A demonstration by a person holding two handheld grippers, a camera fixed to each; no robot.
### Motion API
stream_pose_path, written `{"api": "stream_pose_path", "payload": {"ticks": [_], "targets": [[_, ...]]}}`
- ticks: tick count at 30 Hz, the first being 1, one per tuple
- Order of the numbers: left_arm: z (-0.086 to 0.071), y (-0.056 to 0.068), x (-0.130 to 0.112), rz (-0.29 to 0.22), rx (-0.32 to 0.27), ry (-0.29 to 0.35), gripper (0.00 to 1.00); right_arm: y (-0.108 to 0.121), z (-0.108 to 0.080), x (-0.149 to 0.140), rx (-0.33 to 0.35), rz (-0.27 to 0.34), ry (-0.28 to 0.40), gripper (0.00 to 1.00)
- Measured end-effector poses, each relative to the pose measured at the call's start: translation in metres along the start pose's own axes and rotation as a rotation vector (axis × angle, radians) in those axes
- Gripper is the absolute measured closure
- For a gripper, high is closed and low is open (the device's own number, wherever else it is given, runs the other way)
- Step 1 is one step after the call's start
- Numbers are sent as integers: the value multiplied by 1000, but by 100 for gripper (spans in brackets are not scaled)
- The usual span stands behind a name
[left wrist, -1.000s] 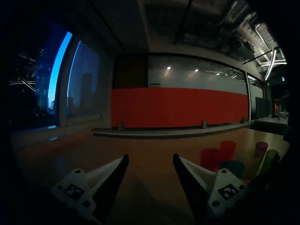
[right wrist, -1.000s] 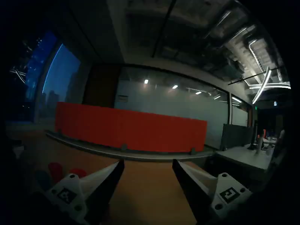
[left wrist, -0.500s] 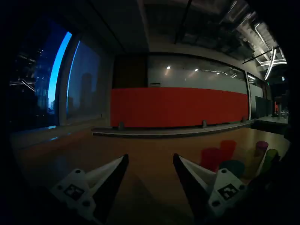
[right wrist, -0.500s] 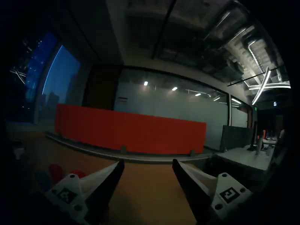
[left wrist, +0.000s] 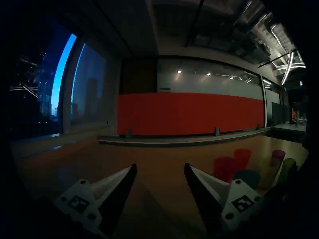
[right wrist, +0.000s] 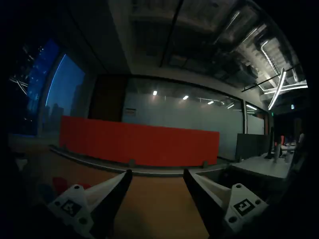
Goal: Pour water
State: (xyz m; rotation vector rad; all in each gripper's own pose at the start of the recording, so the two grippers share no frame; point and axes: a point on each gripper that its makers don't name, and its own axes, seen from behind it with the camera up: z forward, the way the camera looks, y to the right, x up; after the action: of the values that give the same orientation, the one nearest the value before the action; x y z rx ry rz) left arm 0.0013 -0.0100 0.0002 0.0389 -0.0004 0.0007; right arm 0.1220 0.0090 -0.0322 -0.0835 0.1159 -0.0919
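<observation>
- My left claw (left wrist: 160, 167) hangs over the wooden bench (left wrist: 131, 153) with its two fingers well apart and nothing between them.
- My right claw (right wrist: 157, 173) is the same: fingers spread wide, gripping nothing, with bare bench wood showing in the gap.
- In the left gripper view the cups stand in a loose cluster on the bench, off to the right of my right-hand finger and a little beyond its tip.
- Nearest that finger is a red cup (left wrist: 223, 166). A second red cup (left wrist: 242, 156) stands just behind it and to its right.
- A teal cup (left wrist: 248, 176) sits low in front of those two, partly hidden by my finger's base.
- Farther right are a purple-rimmed cup (left wrist: 278, 155) and a green cup (left wrist: 288, 165), close together at the edge of my sight.
- The light is too dim for me to tell which cup holds water.
- In the right gripper view, dim red shapes (right wrist: 60, 184) sit on the bench low at the left, beside my left-hand finger.
- A long red panel (left wrist: 191, 113) runs along the far edge of the bench, with a dark window (left wrist: 85, 93) to its left.
</observation>
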Motion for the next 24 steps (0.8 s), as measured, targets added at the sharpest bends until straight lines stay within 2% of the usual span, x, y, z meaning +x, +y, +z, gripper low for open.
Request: {"api": "stream_pose_path", "payload": {"ticks": [11, 24], "targets": [[1, 0, 0, 0, 0, 0, 13, 2, 4, -23, 36, 63, 5, 1], [1, -1, 0, 0, 0, 0, 13, -10, 6, -66, 67, 92, -23, 1]]}}
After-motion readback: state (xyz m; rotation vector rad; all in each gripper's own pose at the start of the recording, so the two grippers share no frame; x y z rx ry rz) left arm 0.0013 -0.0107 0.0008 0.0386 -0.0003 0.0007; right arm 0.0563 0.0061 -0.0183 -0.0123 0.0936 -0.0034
